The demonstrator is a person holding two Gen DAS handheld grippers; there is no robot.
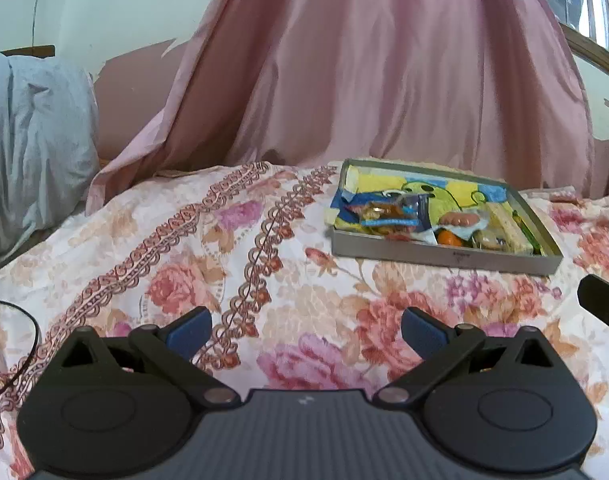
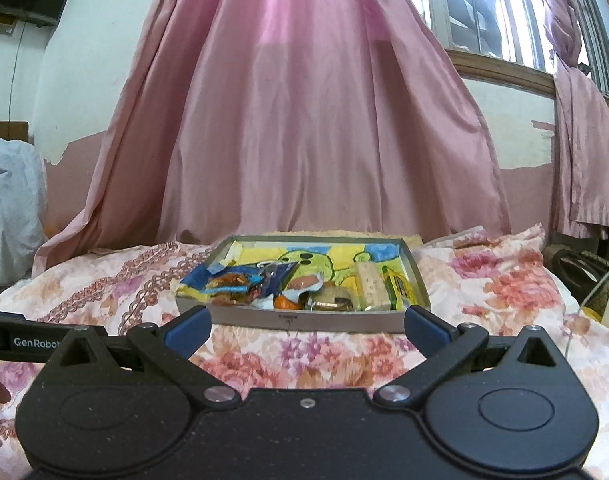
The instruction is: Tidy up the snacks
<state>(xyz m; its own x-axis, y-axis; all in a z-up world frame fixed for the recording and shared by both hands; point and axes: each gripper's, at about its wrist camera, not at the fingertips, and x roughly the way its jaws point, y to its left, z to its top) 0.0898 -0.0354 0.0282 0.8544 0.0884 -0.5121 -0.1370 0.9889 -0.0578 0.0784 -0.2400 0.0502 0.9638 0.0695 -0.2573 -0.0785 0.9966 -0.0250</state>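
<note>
A big pink curtain (image 2: 304, 120) hangs behind a bed (image 1: 184, 280) with a flowery sheet. On the sheet sits a shallow grey tray (image 2: 304, 322) with a cartoon picture on its bottom. The snacks (image 2: 300, 288) are all in it, bunched toward its near edge — a blue packet (image 2: 240, 280) on the left, something orange (image 2: 284, 303) in the middle, a pale cracker-like bar (image 2: 370, 290) and a green wrapper (image 2: 396, 288) to the right. The left tool (image 1: 306, 330) hovers over bare sheet, jaws spread wide, nothing in them — the tray lies ahead to its right. The right tool (image 2: 306, 330) is spread wide and empty too, with the tray straight ahead.
</note>
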